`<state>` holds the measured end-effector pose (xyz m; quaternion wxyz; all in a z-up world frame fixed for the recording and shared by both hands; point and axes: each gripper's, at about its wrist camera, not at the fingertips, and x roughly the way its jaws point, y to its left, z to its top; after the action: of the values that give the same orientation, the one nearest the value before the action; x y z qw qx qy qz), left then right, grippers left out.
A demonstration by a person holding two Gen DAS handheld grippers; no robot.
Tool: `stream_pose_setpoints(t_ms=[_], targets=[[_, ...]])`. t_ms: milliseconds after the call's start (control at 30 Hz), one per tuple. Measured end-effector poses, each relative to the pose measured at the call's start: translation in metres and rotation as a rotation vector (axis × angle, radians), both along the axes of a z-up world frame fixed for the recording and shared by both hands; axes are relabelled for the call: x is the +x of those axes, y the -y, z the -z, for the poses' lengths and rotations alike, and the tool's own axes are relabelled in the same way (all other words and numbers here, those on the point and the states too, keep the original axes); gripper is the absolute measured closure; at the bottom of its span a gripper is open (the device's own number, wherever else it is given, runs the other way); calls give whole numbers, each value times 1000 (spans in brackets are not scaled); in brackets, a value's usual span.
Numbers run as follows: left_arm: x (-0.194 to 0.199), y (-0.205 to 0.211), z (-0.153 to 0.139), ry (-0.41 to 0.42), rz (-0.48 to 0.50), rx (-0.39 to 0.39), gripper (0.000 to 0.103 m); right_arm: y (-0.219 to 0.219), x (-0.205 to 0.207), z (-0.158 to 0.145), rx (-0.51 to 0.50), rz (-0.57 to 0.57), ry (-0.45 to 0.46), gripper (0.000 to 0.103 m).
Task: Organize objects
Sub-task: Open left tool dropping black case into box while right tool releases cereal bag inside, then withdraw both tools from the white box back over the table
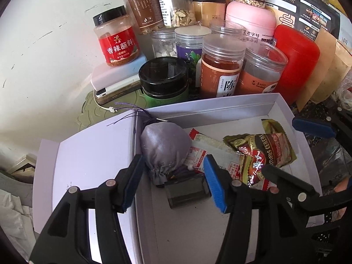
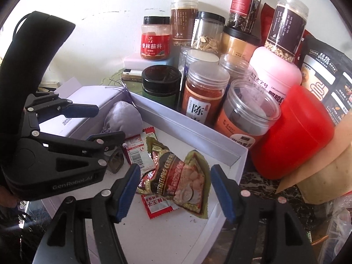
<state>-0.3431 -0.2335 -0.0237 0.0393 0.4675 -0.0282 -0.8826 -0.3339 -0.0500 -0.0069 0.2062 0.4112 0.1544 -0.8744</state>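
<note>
Lilac card makes up the shallow box that fills the left wrist view, with its flat lid lying alongside to the left. Inside the box rest a grey-violet drawstring pouch against the left wall, a red-and-white sachet beside it, a gold-and-red cereal packet overlapping the sachet, and a small dark clear block near the front. The left gripper stands with its blue-padded fingers apart, straddling the pouch's gathered end and the block, pressing on neither. Behind the box crowd jars (a red-labelled seasoning jar, a black-lidded green jar) and a red canister. From the right wrist view, the right gripper hangs over the same box with its fingers spread either side of the cereal packet, not clamped on it; the sachet pokes out beneath. The left gripper shows at the left, fingers parted above the pouch. The red canister sits just outside the box's far corner.
</note>
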Motion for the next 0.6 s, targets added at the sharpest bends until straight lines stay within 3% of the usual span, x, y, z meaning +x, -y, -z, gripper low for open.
stream_pose_setpoints(t_ms=[600], targets=[[47,-2,-61,-79,-37,-38,48,-11,36,-51,-16,5,-90,36]])
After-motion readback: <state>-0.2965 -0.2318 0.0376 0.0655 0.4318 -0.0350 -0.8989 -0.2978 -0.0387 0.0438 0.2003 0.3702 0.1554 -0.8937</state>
